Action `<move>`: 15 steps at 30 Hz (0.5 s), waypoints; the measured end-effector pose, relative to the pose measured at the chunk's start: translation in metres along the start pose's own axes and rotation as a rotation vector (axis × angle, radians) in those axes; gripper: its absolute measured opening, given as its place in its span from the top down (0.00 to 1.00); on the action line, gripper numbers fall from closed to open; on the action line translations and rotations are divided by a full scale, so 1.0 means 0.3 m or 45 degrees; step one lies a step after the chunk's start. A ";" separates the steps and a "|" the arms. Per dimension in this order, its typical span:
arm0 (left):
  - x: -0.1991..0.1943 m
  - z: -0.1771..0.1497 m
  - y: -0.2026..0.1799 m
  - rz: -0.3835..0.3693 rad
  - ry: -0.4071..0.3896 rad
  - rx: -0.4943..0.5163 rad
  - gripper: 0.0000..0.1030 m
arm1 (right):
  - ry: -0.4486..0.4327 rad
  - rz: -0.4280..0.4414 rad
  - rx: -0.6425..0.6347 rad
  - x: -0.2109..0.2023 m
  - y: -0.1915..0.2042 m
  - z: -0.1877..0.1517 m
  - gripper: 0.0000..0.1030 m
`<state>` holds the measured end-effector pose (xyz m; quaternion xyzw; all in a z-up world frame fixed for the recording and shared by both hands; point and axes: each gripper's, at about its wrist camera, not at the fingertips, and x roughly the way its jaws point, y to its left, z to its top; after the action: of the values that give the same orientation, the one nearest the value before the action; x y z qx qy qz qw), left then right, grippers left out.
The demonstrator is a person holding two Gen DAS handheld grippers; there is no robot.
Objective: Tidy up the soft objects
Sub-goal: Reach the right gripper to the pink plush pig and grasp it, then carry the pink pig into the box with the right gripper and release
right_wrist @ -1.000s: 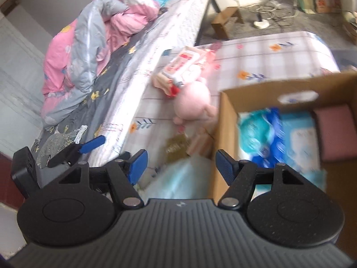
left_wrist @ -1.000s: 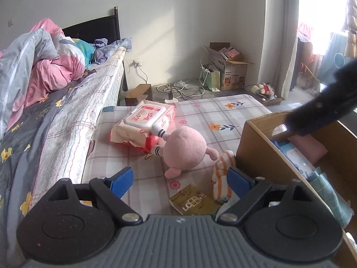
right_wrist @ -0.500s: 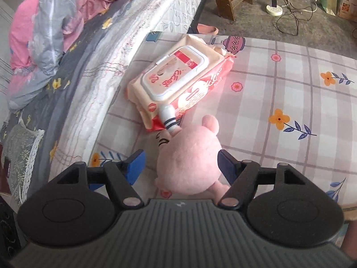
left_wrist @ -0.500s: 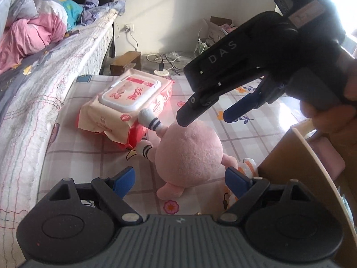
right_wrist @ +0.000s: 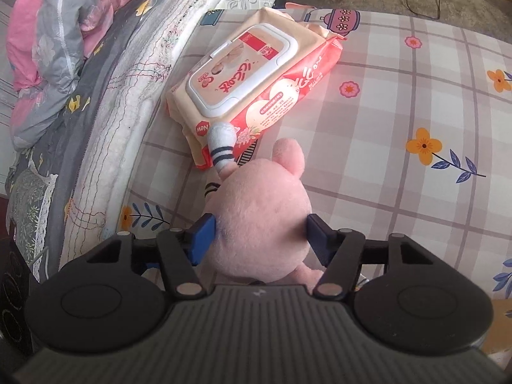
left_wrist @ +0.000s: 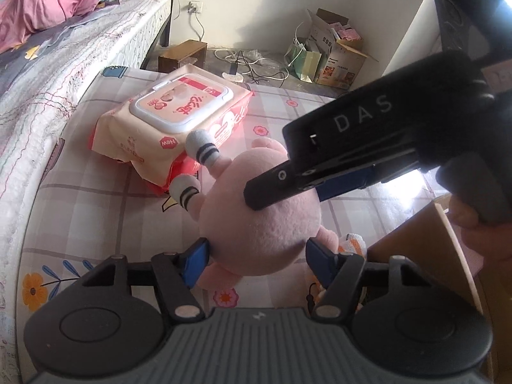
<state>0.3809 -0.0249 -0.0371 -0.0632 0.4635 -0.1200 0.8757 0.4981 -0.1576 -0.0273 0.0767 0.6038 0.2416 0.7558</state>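
A pink plush toy (left_wrist: 259, 224) with white striped feet lies on the checked floral mat (left_wrist: 96, 204). My left gripper (left_wrist: 256, 256) is open, its blue pads on either side of the toy's near end. My right gripper (right_wrist: 260, 236) is open around the plush (right_wrist: 259, 220) from above, with its pads close to the toy's sides; its black body (left_wrist: 368, 140) shows in the left wrist view. A pink-and-cream wet wipes pack (left_wrist: 179, 128) lies just beyond the toy and shows in the right wrist view too (right_wrist: 252, 76).
A cardboard box (left_wrist: 425, 249) stands at the right of the mat. A small orange-striped soft item (left_wrist: 352, 243) lies between toy and box. A bed with quilts (right_wrist: 64, 64) runs along the left. Boxes, bags and cables (left_wrist: 320, 54) lie on the floor beyond.
Both grippers have come in closer to the pink plush. The right gripper came over from the box and lowered over the toy; its pads now flank the toy.
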 end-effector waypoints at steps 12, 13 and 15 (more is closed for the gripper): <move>-0.391 -0.009 -0.260 -0.075 -0.245 0.154 0.34 | -0.268 0.122 -0.007 -0.470 0.039 -0.203 0.41; -0.413 -0.017 -0.303 -0.094 -0.256 0.180 0.34 | -0.300 0.127 0.007 -0.531 0.020 -0.244 0.41; -0.443 -0.040 -0.406 -0.142 -0.258 0.240 0.34 | -0.354 0.125 0.038 -0.638 -0.031 -0.330 0.41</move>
<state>0.2807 -0.1066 0.0891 -0.0182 0.3550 -0.2043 0.9121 0.3770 -0.2708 0.1109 0.1502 0.4924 0.2563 0.8181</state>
